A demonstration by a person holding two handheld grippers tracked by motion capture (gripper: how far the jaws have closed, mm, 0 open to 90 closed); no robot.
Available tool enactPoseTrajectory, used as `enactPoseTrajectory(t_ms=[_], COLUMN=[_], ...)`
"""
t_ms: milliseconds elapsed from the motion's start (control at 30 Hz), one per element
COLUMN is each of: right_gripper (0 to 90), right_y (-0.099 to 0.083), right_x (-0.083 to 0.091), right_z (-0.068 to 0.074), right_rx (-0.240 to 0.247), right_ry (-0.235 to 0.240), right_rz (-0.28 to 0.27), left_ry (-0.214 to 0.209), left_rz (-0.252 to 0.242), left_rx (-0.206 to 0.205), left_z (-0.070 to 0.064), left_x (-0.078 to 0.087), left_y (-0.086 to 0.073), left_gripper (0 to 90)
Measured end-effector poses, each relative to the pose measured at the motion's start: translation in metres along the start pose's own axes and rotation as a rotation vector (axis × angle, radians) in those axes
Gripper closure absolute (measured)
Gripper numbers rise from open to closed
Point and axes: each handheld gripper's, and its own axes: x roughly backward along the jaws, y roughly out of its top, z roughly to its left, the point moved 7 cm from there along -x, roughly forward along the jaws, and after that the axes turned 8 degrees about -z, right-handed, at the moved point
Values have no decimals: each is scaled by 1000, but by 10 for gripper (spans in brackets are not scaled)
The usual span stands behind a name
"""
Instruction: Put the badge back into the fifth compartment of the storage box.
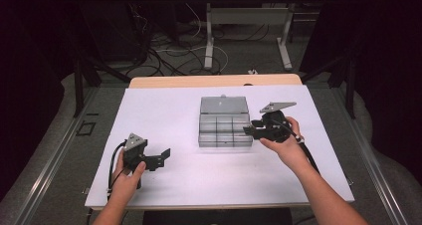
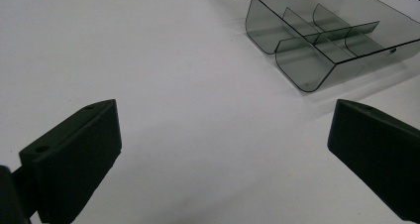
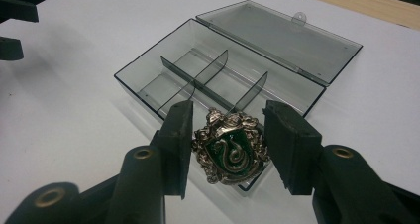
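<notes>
Right gripper clamps a crest badge upright, top toward the open box just beyond, over its near edge, while the left gripper rests wide open on the table.

Overhead light fell brightly on the white table while the surrounding room stayed dim. Soft shadows lay beneath the clear box. Both gripper views looked sharp, slightly grainy.

A green-and-silver crest badge sits bottom centre, upright between black jaws. Behind it, the open clear divided box lies mid-frame.
</notes>
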Motion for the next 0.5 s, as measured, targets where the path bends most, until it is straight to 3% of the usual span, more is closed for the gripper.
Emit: enactPoseTrajectory(t_ms=[500], right_gripper=[548], right_y=[4], right_x=[-19], right_z=[9], right_rx=[15], right_ry=[12], right_rz=[23], left_ry=[-7], left_rz=[6], left_rx=[8], left_z=[-1], left_x=[0], left_y=[0], left_gripper=[3])
